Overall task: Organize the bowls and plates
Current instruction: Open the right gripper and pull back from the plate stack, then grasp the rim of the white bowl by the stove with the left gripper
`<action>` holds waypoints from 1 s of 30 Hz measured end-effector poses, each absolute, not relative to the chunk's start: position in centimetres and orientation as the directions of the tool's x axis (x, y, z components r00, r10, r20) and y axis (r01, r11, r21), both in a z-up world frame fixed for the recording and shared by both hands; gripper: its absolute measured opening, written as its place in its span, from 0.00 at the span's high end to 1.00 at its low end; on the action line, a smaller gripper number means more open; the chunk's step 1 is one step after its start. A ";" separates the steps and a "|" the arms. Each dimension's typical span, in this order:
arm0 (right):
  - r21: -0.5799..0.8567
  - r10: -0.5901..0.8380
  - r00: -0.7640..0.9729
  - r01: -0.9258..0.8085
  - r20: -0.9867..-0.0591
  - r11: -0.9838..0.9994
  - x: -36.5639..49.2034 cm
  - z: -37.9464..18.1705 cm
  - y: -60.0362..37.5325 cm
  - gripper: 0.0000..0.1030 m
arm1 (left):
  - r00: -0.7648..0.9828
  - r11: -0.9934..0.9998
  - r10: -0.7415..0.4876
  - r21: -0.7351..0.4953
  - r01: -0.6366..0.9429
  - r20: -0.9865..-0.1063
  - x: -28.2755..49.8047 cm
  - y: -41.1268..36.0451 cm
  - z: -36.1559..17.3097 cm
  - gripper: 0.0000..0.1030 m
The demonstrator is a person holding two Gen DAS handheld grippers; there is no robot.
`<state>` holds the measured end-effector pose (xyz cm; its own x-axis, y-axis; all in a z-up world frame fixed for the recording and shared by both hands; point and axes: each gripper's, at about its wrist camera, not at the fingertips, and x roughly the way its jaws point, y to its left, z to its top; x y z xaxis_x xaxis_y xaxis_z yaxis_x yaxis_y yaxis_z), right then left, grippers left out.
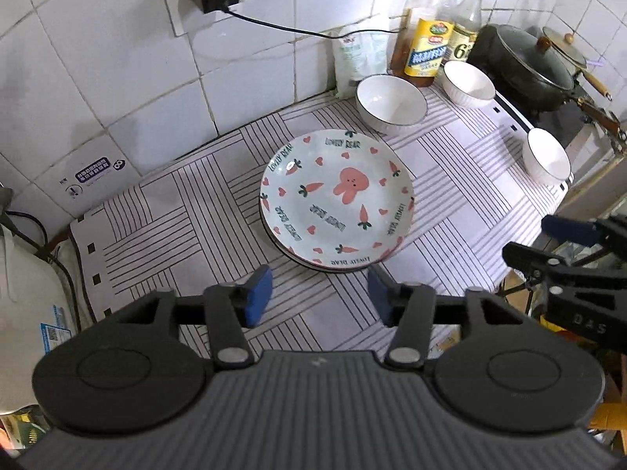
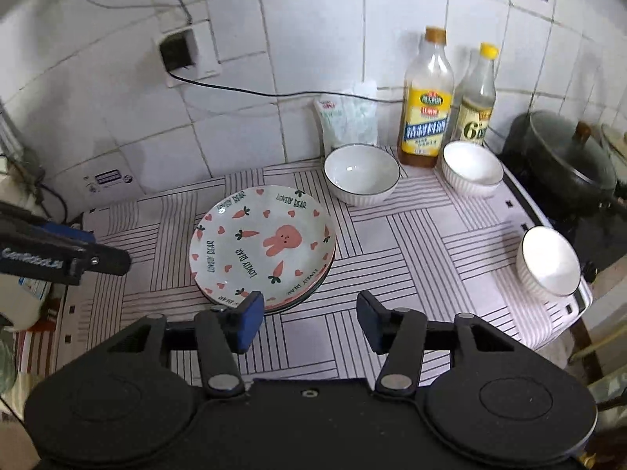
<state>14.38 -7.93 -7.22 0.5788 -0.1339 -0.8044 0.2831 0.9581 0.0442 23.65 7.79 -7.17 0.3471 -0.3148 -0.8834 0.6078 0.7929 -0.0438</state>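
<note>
Plates (image 1: 337,199) with a pink bunny and carrots sit stacked on the striped tabletop (image 1: 176,227), just ahead of the left tool (image 1: 319,293). Three round white bowls (image 1: 390,102) (image 1: 468,82) (image 1: 548,155) stand farther off, all empty. Both tools tip downward above the tabletop. The left tool and the right tool (image 2: 307,319) are spread apart, pinching nothing.

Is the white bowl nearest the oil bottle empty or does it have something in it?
Empty: the white bowl stands upright and its bare glazed bottom shows.
</note>
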 end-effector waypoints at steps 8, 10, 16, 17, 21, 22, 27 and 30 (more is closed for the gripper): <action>0.007 -0.148 0.616 0.242 -0.774 0.970 11.3 -5.7 -9.4 0.35 | 0.334 0.767 -0.314 -0.029 0.641 -0.889 20.9 5.3 -6.7 0.26; -0.005 -0.150 0.620 0.230 -0.770 0.973 10.7 -5.6 -10.2 0.33 | 0.346 0.762 -0.314 -0.017 0.647 -0.884 20.2 4.2 -6.4 0.21; -0.044 -0.157 0.645 0.187 -0.748 0.981 7.9 -5.6 -14.5 0.29 | 0.388 0.759 -0.323 0.009 0.651 -0.864 19.1 -0.3 -5.7 0.11; -0.049 -0.159 0.647 0.184 -0.746 0.982 7.3 -5.8 -15.7 0.29 | 0.393 0.764 -0.323 0.007 0.645 -0.861 19.0 -1.3 -5.7 0.10; -0.041 -0.158 0.658 0.190 -0.736 0.981 5.0 -6.7 -20.3 0.27 | 0.396 0.773 -0.326 -0.001 0.635 -0.858 18.8 -5.3 -6.2 0.08; -0.045 -0.164 0.656 0.195 -0.737 0.980 4.5 -7.0 -21.4 0.27 | 0.394 0.774 -0.325 -0.003 0.633 -0.859 18.7 -6.4 -6.3 0.08; -0.035 -0.175 0.664 0.219 -0.727 0.975 2.4 -8.9 -28.0 0.20 | 0.372 0.781 -0.356 -0.055 0.622 -0.857 18.6 -11.7 -7.3 0.08; -0.022 -0.184 0.675 0.242 -0.715 0.970 1.7 -10.4 -31.7 0.14 | 0.355 0.790 -0.377 -0.098 0.605 -0.856 19.0 -14.6 -8.0 0.08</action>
<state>1.71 -31.69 -10.42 0.6747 -0.1840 -0.7148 0.2416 0.9701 -0.0216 18.99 -14.63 -7.98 0.3545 -0.3770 -0.8557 0.6048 0.7904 -0.0976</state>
